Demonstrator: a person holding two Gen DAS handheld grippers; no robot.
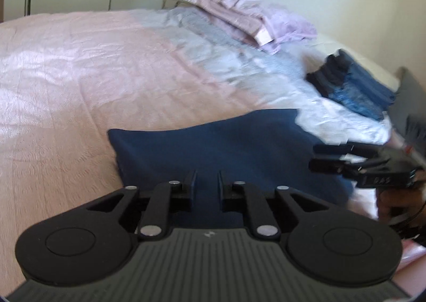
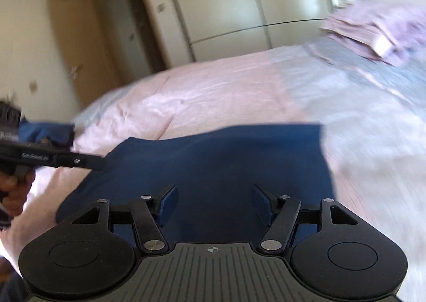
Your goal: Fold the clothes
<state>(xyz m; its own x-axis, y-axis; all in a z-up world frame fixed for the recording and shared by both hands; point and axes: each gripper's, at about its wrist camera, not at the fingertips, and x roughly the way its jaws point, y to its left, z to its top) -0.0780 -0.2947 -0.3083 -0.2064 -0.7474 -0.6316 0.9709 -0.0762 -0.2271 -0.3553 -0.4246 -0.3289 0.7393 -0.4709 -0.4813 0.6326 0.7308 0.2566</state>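
A navy garment (image 1: 226,147) (image 2: 213,163) lies spread flat on the pink and pale blue bedspread (image 1: 80,75). My left gripper (image 1: 206,184) is at its near left edge, jaws drawn to a narrow slot with navy fabric in it. In the right wrist view the left gripper (image 2: 99,163) shows as a thin black bar meeting that edge. My right gripper (image 2: 215,203) hovers over the garment's near side with its blue-padded fingers wide apart and nothing between them. In the left wrist view the right gripper (image 1: 315,156) comes in from the right, held by a hand.
A pile of folded blue and dark clothes (image 1: 354,88) sits on the bed's far right. Folded lilac linen (image 1: 253,19) (image 2: 378,27) lies by the head end. A white wardrobe (image 2: 253,3) and a wooden door (image 2: 77,35) stand beyond the bed.
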